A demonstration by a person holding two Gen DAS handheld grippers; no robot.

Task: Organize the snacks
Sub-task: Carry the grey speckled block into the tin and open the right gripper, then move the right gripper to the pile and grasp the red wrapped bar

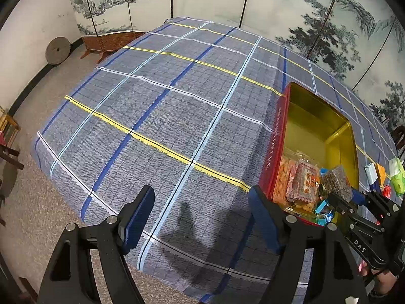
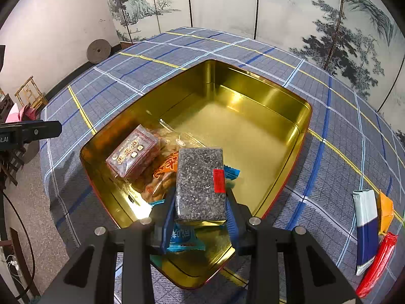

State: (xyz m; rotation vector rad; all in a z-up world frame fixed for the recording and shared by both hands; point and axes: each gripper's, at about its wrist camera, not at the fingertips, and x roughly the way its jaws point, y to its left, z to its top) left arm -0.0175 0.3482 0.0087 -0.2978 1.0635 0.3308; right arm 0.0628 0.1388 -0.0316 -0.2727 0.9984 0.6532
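Observation:
A red tin with a gold inside stands on the checked tablecloth. My right gripper is shut on a grey speckled snack block with a red label, held over the tin's near end. In the left wrist view that block shows at the right gripper. Under it lie a reddish boxed snack, an orange pack and blue wrapped sweets. My left gripper hangs open over bare cloth left of the tin, nothing between its fingers.
Several loose packets lie on the cloth right of the tin: a white-and-blue one, an orange one, a red one and a green one. A painted folding screen stands behind the table. A stone wheel leans on the wall.

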